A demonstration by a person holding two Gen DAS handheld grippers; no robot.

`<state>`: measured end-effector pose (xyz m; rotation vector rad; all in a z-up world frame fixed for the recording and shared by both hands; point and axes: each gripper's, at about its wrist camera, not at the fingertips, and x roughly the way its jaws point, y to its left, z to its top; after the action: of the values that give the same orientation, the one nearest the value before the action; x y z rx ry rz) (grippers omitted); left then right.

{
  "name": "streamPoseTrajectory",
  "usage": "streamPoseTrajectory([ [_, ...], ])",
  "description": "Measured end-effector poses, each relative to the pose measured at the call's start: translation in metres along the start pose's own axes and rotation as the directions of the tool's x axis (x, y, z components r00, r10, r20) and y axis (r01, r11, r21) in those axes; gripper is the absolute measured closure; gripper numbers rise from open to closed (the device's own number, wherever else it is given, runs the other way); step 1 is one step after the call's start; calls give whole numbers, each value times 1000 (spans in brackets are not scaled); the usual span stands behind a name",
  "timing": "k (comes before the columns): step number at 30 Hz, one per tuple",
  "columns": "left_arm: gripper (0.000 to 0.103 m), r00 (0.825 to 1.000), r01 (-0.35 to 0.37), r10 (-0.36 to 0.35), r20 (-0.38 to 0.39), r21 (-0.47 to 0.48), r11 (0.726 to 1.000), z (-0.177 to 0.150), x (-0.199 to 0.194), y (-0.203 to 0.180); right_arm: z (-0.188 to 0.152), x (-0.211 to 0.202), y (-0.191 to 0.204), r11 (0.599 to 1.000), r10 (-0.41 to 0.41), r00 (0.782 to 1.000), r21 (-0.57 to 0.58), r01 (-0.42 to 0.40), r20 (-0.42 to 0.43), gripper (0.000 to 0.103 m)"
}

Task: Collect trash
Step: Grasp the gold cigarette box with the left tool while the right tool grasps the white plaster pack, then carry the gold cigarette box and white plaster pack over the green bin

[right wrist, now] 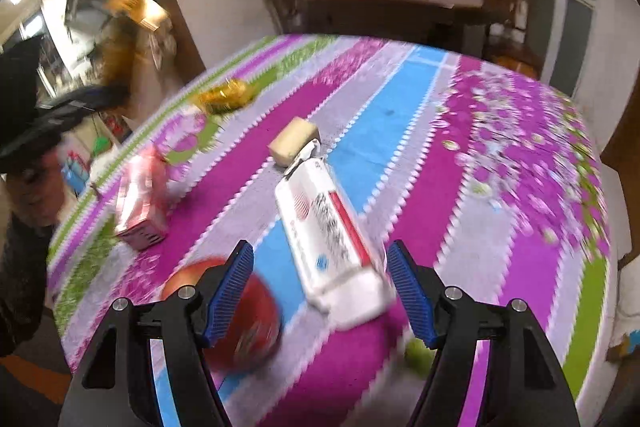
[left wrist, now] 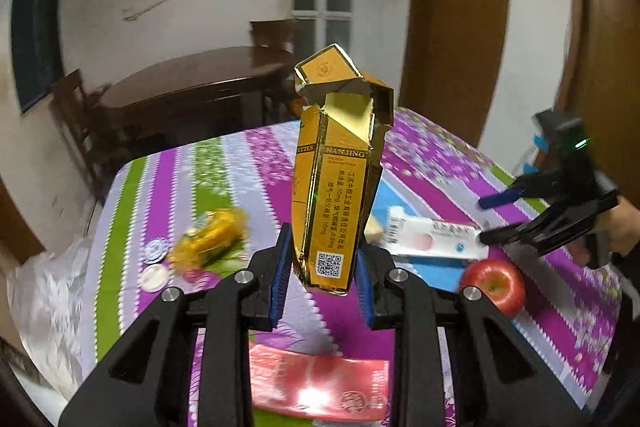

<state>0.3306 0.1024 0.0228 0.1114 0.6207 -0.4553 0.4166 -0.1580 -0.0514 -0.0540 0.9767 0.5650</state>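
My left gripper (left wrist: 323, 279) is shut on the lower end of a crushed gold cigarette pack (left wrist: 336, 179), which it holds upright above the table. The same pack (right wrist: 134, 7) shows blurred at the upper left of the right wrist view. A long white toothpaste box (right wrist: 332, 247) lies on the striped tablecloth (right wrist: 520, 267). My right gripper (right wrist: 322, 293) stands open astride its near end. The right pad is close to the box and a gap shows on the left. From the left wrist view, the right gripper (left wrist: 481, 220) is at the end of the white box (left wrist: 432, 239).
A red apple (right wrist: 240, 319) sits just left of my right gripper. On the cloth lie a red pack (left wrist: 320, 387), a crumpled yellow wrapper (left wrist: 212, 239), a beige block (right wrist: 294, 141) and two bottle caps (left wrist: 155, 251). A white plastic bag (left wrist: 48, 291) hangs at the table's left edge.
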Motion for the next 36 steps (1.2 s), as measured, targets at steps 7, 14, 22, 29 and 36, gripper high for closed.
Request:
streamPoseTrajectory([
  [7,76,999,-33,33,5,-83,996,-7,-2,22,32,57,10,998,-29,988,-59,20,-154,34],
  [14,76,1000,-31,31,-3,-84,996,-21,0,7,27,62,20,992,-90,988,-98,78,-125,49],
  [22,76,996,-92,93,10,-105,990,-33,-3,-16,17,8,19,990,-137,987,-4,138,87,53],
  [29,76,981,-168,179,78,-127,978,-45,-24,-61,-22,-62,53,973,-230,918,82,215,323,53],
  [36,76,956,-238,259,139,-155,959,-62,-48,-113,-79,-121,105,941,-336,798,155,300,500,51],
])
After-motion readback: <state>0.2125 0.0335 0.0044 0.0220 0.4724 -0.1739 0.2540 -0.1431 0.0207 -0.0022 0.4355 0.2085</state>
